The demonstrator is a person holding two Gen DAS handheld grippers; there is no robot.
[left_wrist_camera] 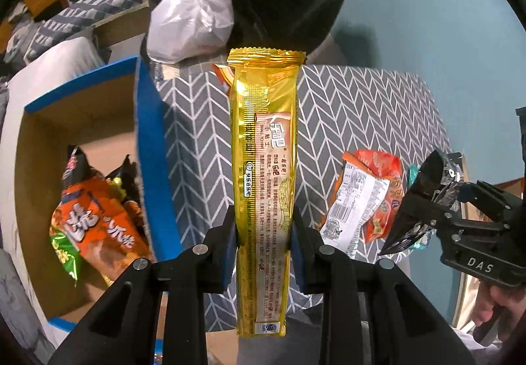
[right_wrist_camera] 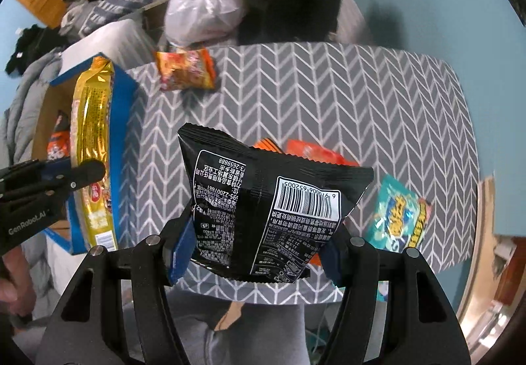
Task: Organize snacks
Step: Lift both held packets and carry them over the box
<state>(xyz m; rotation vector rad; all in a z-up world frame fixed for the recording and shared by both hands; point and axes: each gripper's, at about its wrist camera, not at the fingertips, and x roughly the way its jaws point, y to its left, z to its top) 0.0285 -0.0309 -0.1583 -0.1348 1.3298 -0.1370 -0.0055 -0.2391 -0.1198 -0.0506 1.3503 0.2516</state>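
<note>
In the left wrist view, a long gold packet (left_wrist_camera: 264, 187) is pinched upright between the blue-padded fingers of the left gripper (left_wrist_camera: 263, 246), held above the edge of the worktop (left_wrist_camera: 361, 108); small printed Chinese text runs along its back. At 9 o'clock, a blue-rimmed cardboard box (left_wrist_camera: 148, 122) is seen, with an orange bag (left_wrist_camera: 98, 233) bearing large white characters inside.

In the right wrist view, a black bag (right_wrist_camera: 263, 210) is clamped between the fingers of the right gripper (right_wrist_camera: 256, 253); its barcode reads "6 970006 652005". "GenRobot.AI" is printed on the left gripper body. At 3 o'clock a teal packet (right_wrist_camera: 397, 217) lies on the chevron-patterned worktop; at 11 o'clock, an orange-red packet (right_wrist_camera: 185, 71) lies further away.
</note>
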